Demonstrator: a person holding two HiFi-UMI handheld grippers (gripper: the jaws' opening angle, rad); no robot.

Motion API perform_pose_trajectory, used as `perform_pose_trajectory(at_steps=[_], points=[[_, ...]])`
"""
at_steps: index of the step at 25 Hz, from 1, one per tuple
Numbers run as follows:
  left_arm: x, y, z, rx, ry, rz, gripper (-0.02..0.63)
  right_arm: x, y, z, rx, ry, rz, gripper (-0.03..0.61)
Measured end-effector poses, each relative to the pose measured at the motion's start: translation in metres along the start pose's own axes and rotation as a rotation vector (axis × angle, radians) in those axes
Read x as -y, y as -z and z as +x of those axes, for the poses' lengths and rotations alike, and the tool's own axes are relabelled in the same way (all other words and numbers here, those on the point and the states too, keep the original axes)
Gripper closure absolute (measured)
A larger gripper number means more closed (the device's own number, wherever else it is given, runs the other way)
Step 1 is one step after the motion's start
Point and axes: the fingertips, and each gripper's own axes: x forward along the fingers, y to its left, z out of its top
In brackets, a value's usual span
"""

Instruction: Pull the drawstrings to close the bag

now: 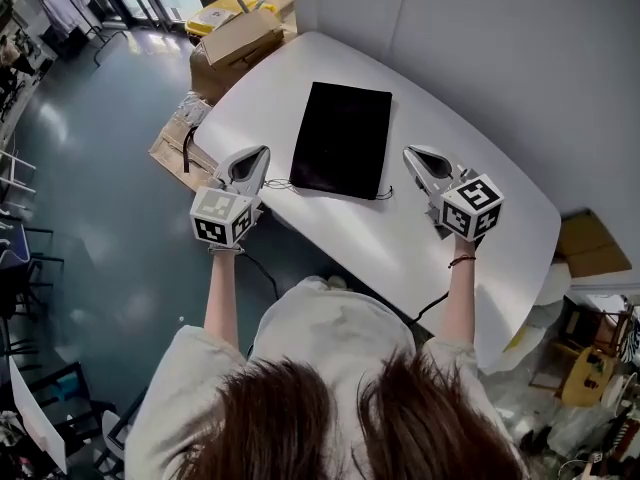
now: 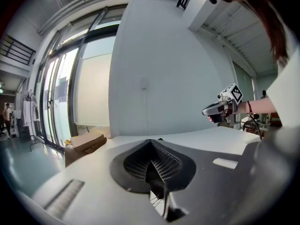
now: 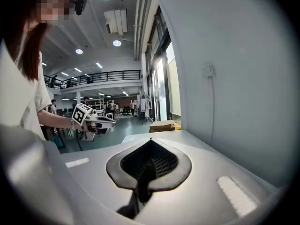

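Observation:
A flat black drawstring bag (image 1: 343, 138) lies on the white table (image 1: 500, 208), its mouth toward me. Thin black drawstrings stick out at its near corners, one on the left (image 1: 276, 183) and one on the right (image 1: 385, 194). My left gripper (image 1: 262, 154) hovers just left of the bag's near left corner, shut and holding nothing. My right gripper (image 1: 411, 152) hovers to the right of the near right corner, also shut and empty. Neither touches the bag or a string. In the left gripper view the jaws (image 2: 151, 142) are pressed together, as they are in the right gripper view (image 3: 150, 140).
Cardboard boxes (image 1: 236, 40) stand on the floor beyond the table's far left end, with flattened cardboard (image 1: 180, 140) beside its left edge. A white wall (image 1: 500, 48) runs along the table's right side. Clutter lies on the floor at lower right (image 1: 590, 368).

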Motion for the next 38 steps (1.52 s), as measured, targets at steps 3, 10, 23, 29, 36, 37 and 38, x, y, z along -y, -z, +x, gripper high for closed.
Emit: perform_pose_trajectory(at_steps=[3,10,23,29,36,37,38], points=[[-0.005,0.012,0.006,-0.041,0.026,-0.002,0.621,0.003,0.012,0.008,-0.049,0.0,0.006,0.565],[-0.006,0.029,0.021,-0.127,0.09,0.015,0.621,0.013,0.034,0.017,-0.143,0.009,0.025,0.565],[-0.003,0.089,0.04,-0.327,0.19,0.089,0.621,0.022,0.091,0.024,-0.325,-0.017,0.056,0.565],[-0.001,0.121,0.041,-0.406,0.235,0.079,0.621,0.011,0.126,0.025,-0.449,-0.107,0.072,0.565],[0.001,0.144,0.046,-0.457,0.3,0.108,0.621,0.004,0.158,0.034,-0.574,-0.161,0.007,0.564],[0.002,0.146,0.046,-0.464,0.312,0.12,0.621,0.002,0.162,0.035,-0.591,-0.168,-0.007,0.561],[0.003,0.149,0.046,-0.471,0.324,0.131,0.621,0.001,0.166,0.035,-0.608,-0.177,-0.02,0.557]])
